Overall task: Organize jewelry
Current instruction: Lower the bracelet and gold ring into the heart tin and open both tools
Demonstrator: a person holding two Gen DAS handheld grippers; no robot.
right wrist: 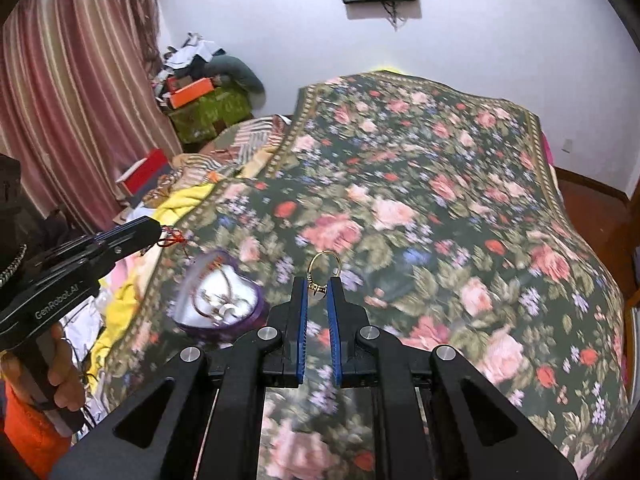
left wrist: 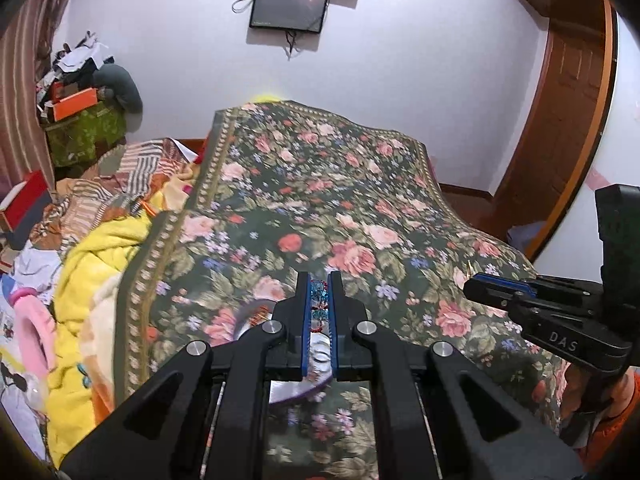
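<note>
My right gripper (right wrist: pixel 319 286) is shut on a gold ring (right wrist: pixel 325 268), held above the floral bedspread (right wrist: pixel 440 208); it also shows at the right of the left wrist view (left wrist: pixel 472 286). My left gripper (left wrist: pixel 319 280) is shut on a beaded piece of jewelry with blue and red beads (left wrist: pixel 319 300); in the right wrist view (right wrist: pixel 158 232) a red thread (right wrist: pixel 173 237) dangles from its tip. A purple heart-shaped jewelry box (right wrist: pixel 218 294) with white lining lies open on the bedspread, holding bangles and earrings. It sits under my left gripper (left wrist: pixel 296 390).
Yellow blanket (left wrist: pixel 100 264) and patterned cloths are piled left of the bedspread. Red box (right wrist: pixel 144 174), orange box (right wrist: pixel 191 91) and clutter stand by the curtain (right wrist: pixel 68 100). A wooden door (left wrist: pixel 568 100) is at the right, a screen (left wrist: pixel 289 6) on the wall.
</note>
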